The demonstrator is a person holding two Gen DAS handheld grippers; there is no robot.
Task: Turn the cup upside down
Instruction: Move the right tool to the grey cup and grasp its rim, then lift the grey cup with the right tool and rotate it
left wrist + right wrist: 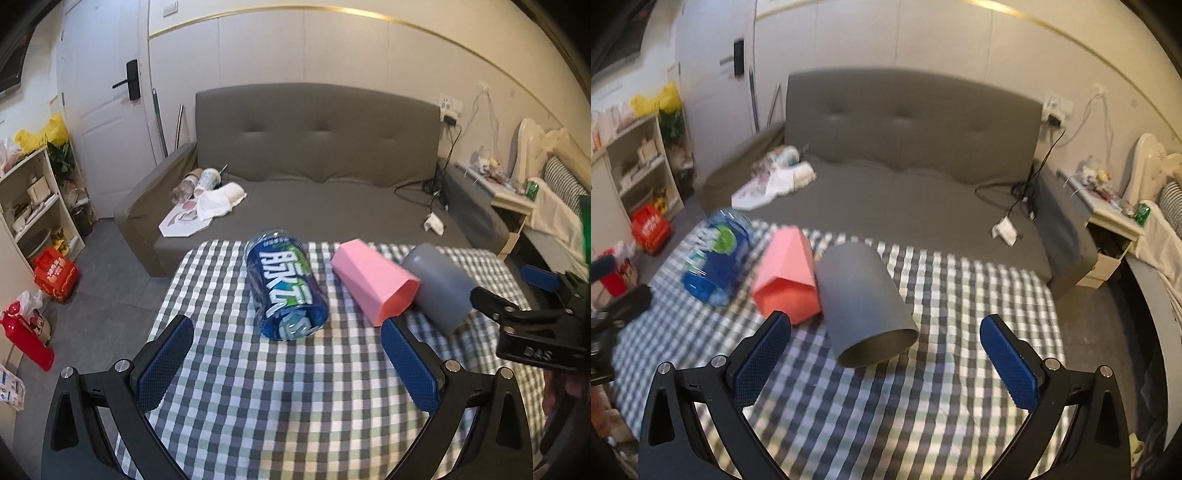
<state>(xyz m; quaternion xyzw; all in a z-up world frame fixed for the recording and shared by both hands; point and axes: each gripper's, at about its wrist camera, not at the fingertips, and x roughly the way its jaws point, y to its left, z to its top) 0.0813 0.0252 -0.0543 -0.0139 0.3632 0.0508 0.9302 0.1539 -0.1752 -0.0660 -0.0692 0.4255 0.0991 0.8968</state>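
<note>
A: Where is the cup right now?

B: Three lie on their sides on the checked tablecloth (923, 406), in a row toward the table's far edge. The grey cup (862, 299) is nearest the right gripper (886, 354), its open mouth facing the camera. The pink cup (788, 273) touches it on the left, and the blue printed cup (716, 258) lies beyond that, near the far left corner.

A: And the fingers?

B: Both grippers are spread wide and hold nothing. The right one has the grey cup's mouth roughly between its pads, a little left of centre, with no contact. The left gripper (288, 362) has the blue printed cup (286, 284) ahead of it, between the lines of its fingers but apart from them.

A: How would the grey one handle?

B: It looks like thin rigid plastic, so I'd judge it light, smooth and likely to roll or skid on the cloth. I'd close the pads across the wall midway along the body, firmly enough to stop slipping, then turn it mouth down.

A: Anything to watch?

B: The pink cup (373, 280) rests against it, so the left pad could nudge that one.
</note>
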